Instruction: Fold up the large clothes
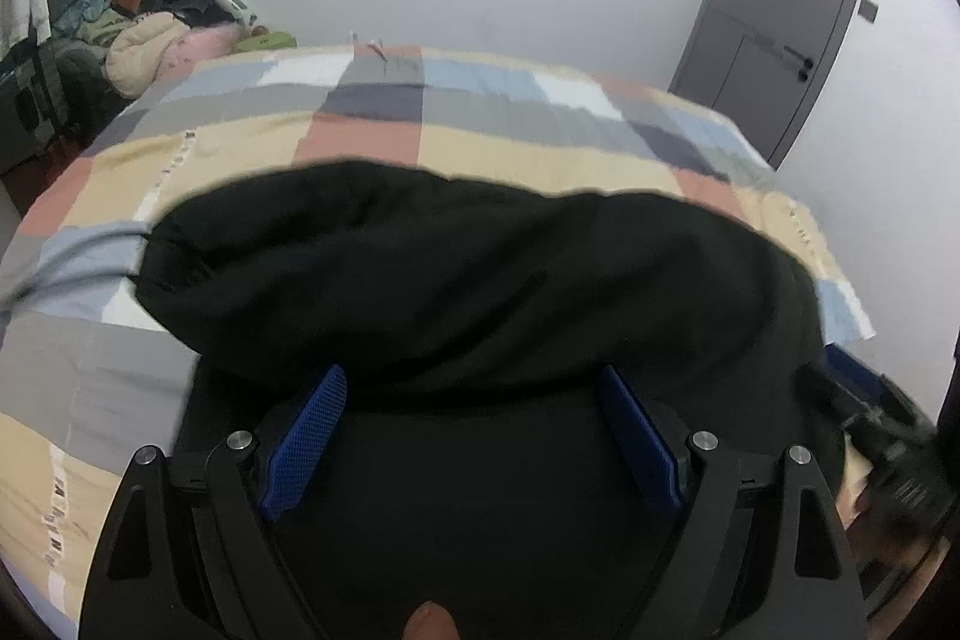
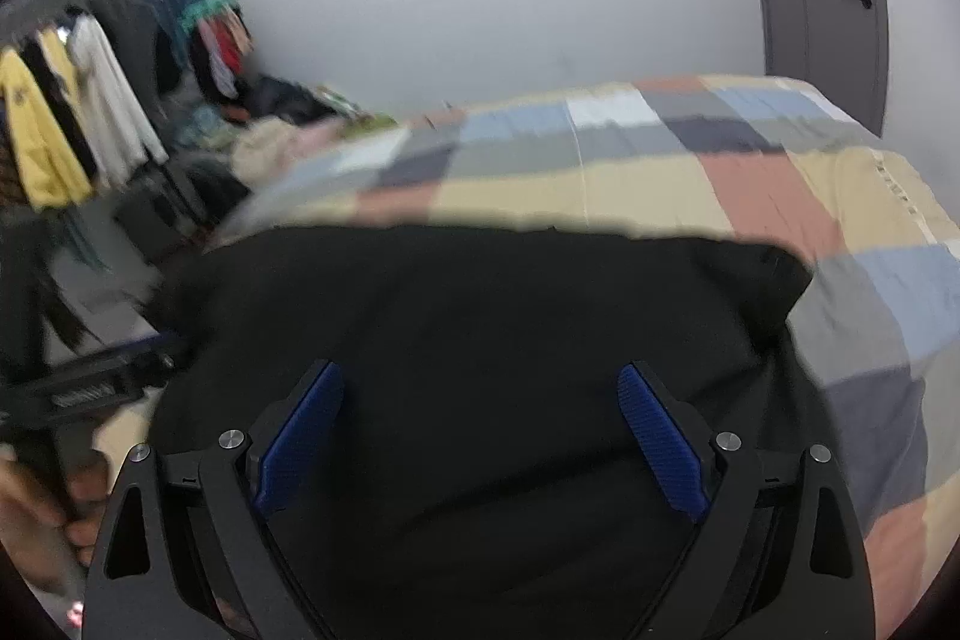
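A large black garment (image 1: 456, 274) lies bunched on the bed's patchwork cover (image 1: 360, 136). My left gripper (image 1: 474, 376) hovers over its near part with blue pads spread wide and nothing pinched between them. In the right wrist view the same black garment (image 2: 480, 316) fills the middle, one corner sticking out at the right. My right gripper (image 2: 480, 370) is above it, open, its blue pads (image 2: 657, 442) well apart and free of cloth. The other gripper (image 2: 90, 388) and a hand show at the left edge of that view, blurred.
The bed's cover (image 2: 660, 184) stretches away toward a white wall. A grey door (image 1: 780, 10) stands at the right. Piled clothes (image 1: 150, 46) and hanging clothes (image 2: 66, 118) crowd the left side beyond the bed.
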Demonstrator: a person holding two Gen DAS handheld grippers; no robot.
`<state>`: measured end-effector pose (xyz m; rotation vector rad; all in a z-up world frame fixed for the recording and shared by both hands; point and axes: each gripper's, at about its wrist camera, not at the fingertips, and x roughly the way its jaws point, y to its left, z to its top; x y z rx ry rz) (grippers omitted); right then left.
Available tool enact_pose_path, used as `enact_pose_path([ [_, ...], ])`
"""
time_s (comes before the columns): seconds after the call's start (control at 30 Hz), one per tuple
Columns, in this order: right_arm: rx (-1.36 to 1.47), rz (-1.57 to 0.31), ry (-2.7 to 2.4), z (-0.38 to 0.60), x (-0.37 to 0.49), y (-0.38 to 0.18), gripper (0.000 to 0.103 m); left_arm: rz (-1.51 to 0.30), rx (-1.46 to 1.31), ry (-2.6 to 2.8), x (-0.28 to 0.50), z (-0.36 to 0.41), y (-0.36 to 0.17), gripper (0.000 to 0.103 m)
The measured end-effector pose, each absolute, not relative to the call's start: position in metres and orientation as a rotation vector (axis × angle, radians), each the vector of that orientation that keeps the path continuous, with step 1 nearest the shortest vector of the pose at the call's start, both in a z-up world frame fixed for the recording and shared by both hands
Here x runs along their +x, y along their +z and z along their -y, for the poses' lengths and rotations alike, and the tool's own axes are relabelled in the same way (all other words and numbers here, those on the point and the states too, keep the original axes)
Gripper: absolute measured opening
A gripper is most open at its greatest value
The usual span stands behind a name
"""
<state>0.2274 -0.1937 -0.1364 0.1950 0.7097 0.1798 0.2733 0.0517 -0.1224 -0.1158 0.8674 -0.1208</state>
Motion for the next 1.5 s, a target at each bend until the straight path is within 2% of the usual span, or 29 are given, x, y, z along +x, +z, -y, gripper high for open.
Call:
enact_pose_path([
  [0.17, 0.171, -0.663, 0.142, 0.185, 0.24, -0.155, 0.092, -0.858, -0.072, -0.101, 0.288, -0.047, -0.138, 0.087],
  [0.83, 0.046, -0.722, 0.128, 0.159, 0.337, -0.188, 0.095, -0.887, -0.099, -0.039, 0.372, -0.073, -0.186, 0.09],
  [1.23, -0.001, -0.698, 0.115, 0.197, 0.323, -0.182, 0.093, -0.861, -0.049, -0.005, 0.36, -0.097, -0.198, 0.091],
  [1.5, 0.001, -0.697, 0.074, 0.241, 0.317, -0.195, 0.096, -0.861, -0.036, -0.014, 0.357, -0.1, -0.209, 0.097],
])
